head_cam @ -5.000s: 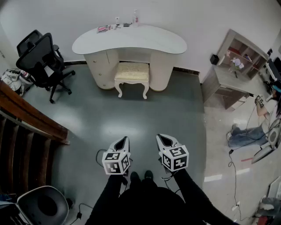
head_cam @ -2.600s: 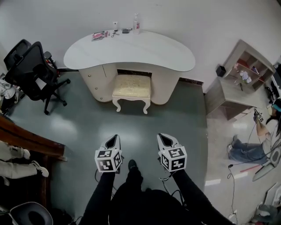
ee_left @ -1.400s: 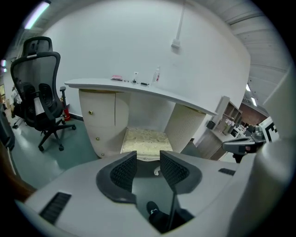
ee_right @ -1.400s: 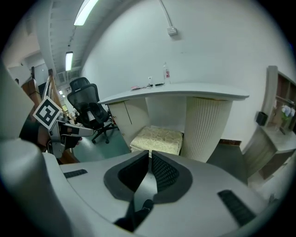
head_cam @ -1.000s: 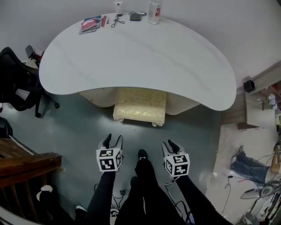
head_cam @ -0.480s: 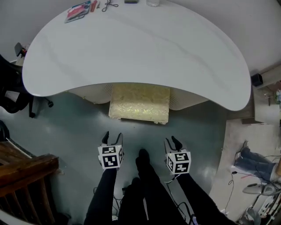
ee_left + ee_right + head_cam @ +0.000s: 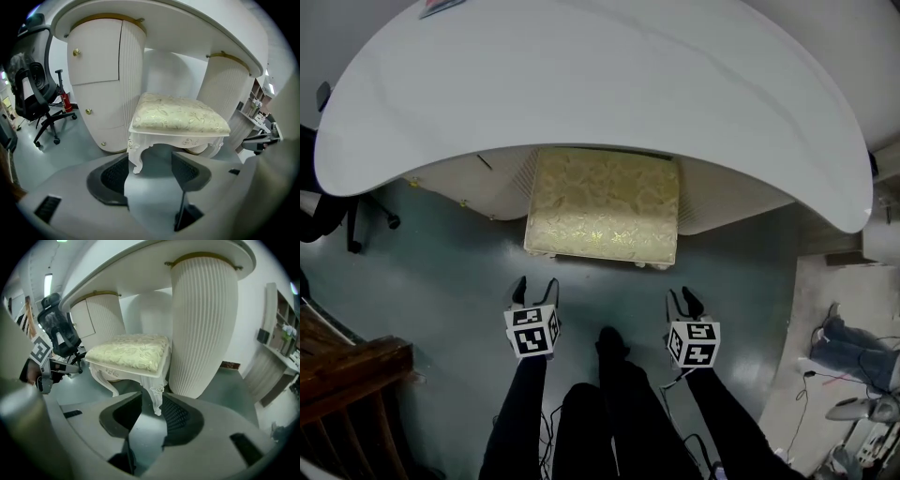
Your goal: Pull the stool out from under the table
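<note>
The stool (image 7: pixel 603 204), white carved legs under a gold patterned cushion, stands tucked between the pedestals of the white kidney-shaped table (image 7: pixel 600 84). My left gripper (image 7: pixel 534 286) is short of the stool's front left corner. Its jaws are opening, with nothing between them. My right gripper (image 7: pixel 684 300) hangs just short of the front right corner, jaws apart and empty. In the left gripper view the stool (image 7: pixel 180 117) fills the middle beyond my gripper (image 7: pixel 149 171). In the right gripper view its right front leg (image 7: pixel 156 394) lines up beyond my gripper (image 7: pixel 147 416).
A black office chair (image 7: pixel 35 93) stands left of the table's drawer pedestal (image 7: pixel 105 79). A ribbed pedestal (image 7: pixel 204 324) flanks the stool on the right. A wooden railing (image 7: pixel 347 366) lies at lower left. A person (image 7: pixel 853 337) sits on the floor at right.
I have come much closer to the table, so the stool looms larger. Both grippers have advanced toward its front edge. The left jaws have spread wider.
</note>
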Available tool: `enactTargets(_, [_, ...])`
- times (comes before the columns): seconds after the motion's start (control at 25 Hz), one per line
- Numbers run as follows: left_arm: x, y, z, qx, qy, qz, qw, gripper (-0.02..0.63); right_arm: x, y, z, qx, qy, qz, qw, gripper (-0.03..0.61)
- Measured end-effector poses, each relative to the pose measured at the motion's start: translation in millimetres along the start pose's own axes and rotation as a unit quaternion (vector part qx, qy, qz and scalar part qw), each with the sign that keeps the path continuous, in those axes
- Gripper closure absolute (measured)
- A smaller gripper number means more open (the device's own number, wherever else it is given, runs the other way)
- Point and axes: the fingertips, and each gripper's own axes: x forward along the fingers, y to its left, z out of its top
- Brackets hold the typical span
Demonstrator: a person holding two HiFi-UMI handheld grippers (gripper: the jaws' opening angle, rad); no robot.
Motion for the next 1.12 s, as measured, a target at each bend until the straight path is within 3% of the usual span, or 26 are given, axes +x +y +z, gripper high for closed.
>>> enactTargets(0.48, [91.1,31.3,-47.2,-0.016,-0.043,0.001,0.9990,0.308,87.3,-13.0,-57.2,0.014,-0.027,-0.019,0.999,0.451])
enactTargets(0.68, [117.4,40.6,-64.8,-0.011,-0.057,-0.004,0.9983,0.304,113.1,-15.4,-81.9,0.017,-0.036,-0.024,0.999,0.421])
enactTargets(1.12, [163.2,48.3,-71.0,-0.005,-0.091,-0.013,0.9958,0.301,164.6,-17.7,-80.6,0.026,-0.098,-0.014,0.995,0.362])
